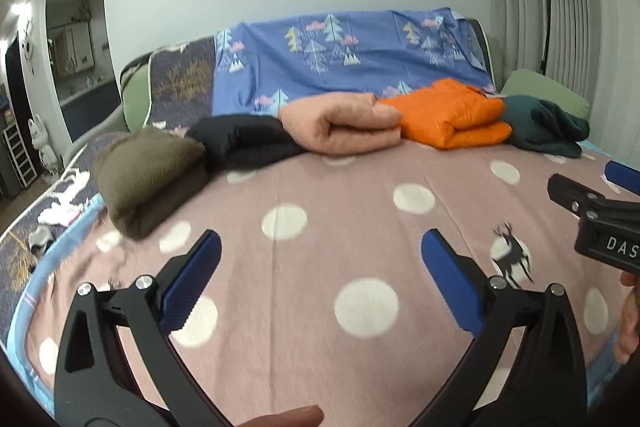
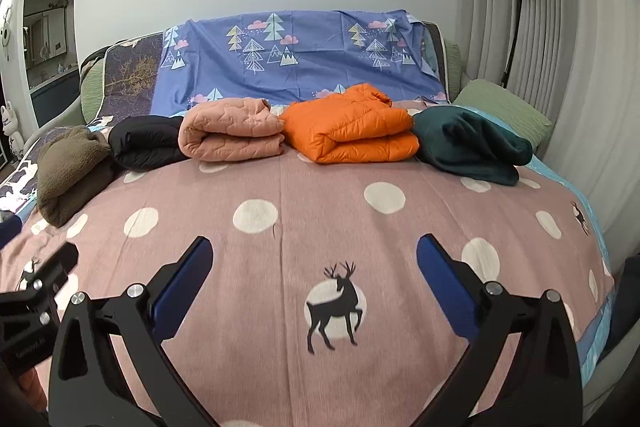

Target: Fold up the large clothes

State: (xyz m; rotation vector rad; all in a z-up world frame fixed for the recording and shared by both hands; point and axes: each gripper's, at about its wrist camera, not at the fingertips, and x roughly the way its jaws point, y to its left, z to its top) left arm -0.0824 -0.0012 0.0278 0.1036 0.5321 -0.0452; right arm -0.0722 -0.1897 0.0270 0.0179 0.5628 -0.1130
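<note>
Two hand-held grippers poised above a bed covered by a pink dotted bedspread [image 2: 280,227], both viewed along their fingers toward the headboard. The left gripper [image 1: 320,247] and the right gripper [image 2: 312,251] each have their blue-padded jaws spread wide with nothing between them; only bare bedspread lies under either pair. The garments form a single row running left to right across the far side of the bed, well apart from both grippers and straight ahead of them: an olive fleece [image 2: 72,171], a black garment [image 2: 144,141], a peach quilted garment [image 2: 232,131], an orange puffer jacket [image 2: 352,127] and a dark teal garment [image 2: 476,147]. All five appear already folded or rolled into bundles, each with its long axis lying crosswise to the fingers. The olive fleece sits nearest the left gripper, at the row's left end and a little forward of the others; the dark teal garment lies toward the right gripper's side. Judged from this layout, any next grasp calls for a forward reach across the open bedspread, and no unfolded garment is visible in either view.
</note>
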